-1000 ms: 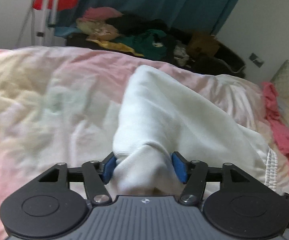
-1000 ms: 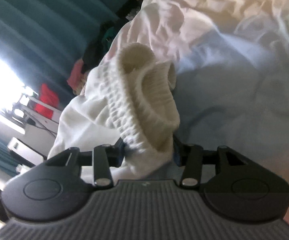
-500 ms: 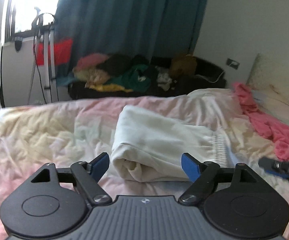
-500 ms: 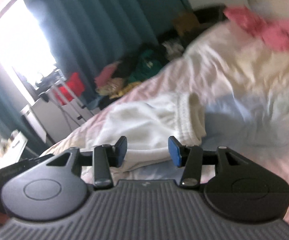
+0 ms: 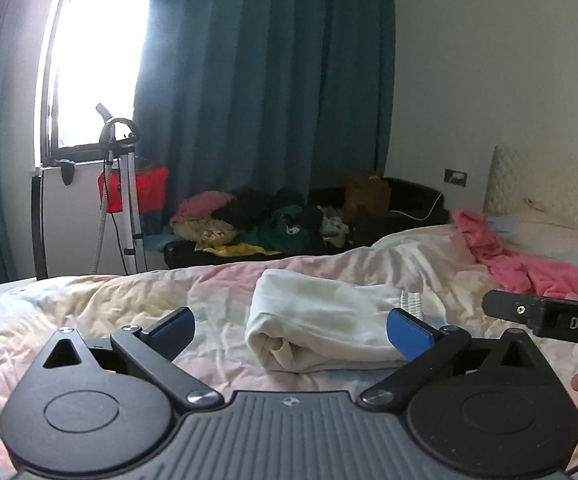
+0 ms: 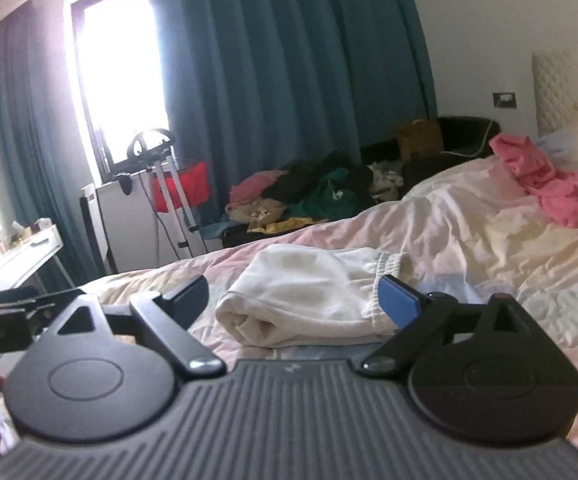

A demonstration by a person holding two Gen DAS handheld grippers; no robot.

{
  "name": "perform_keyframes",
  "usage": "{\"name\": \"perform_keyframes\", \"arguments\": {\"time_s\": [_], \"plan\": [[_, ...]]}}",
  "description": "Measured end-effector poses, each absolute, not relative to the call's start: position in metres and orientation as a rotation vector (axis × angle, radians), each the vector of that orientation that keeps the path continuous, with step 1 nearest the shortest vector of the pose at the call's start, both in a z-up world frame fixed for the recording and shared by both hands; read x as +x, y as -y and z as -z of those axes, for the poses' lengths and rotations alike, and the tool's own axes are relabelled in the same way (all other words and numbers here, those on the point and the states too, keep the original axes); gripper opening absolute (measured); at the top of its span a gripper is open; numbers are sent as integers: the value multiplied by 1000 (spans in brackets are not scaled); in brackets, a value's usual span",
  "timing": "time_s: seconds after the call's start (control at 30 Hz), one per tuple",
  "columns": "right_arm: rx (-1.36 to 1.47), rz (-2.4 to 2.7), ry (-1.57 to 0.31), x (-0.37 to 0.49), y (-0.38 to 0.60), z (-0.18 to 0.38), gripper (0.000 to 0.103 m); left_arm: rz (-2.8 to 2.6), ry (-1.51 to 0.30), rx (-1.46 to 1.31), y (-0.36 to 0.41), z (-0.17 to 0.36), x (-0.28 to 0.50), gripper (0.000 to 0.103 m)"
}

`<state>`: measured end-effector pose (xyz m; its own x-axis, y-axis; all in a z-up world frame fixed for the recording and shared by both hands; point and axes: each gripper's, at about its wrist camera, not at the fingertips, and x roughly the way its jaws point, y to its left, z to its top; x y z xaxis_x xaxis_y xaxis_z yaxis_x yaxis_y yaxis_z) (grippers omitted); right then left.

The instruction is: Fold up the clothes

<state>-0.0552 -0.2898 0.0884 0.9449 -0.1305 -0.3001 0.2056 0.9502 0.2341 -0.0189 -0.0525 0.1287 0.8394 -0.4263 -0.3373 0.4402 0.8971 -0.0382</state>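
Black ribbed gripper with blue pads

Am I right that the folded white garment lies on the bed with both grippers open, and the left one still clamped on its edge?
Not quite: the left gripper is open and clear of the folded white garment, as the left wrist view shows. The right gripper is open too.

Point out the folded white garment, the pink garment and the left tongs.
folded white garment (image 5: pixel 321 328), left wrist view, top panel.
pink garment (image 6: pixel 545 180), right wrist view, bunched middle.
left tongs (image 5: pixel 291 326), left wrist view, midway between open tips.
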Motion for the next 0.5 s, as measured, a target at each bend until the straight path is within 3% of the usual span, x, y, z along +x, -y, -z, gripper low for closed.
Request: {"name": "perform_keyframes", "arguments": {"time_s": [0.5], "plan": [[214,214,-243,-41,263,-21,93,411,-319,38,33,-77,-19,103]]}}
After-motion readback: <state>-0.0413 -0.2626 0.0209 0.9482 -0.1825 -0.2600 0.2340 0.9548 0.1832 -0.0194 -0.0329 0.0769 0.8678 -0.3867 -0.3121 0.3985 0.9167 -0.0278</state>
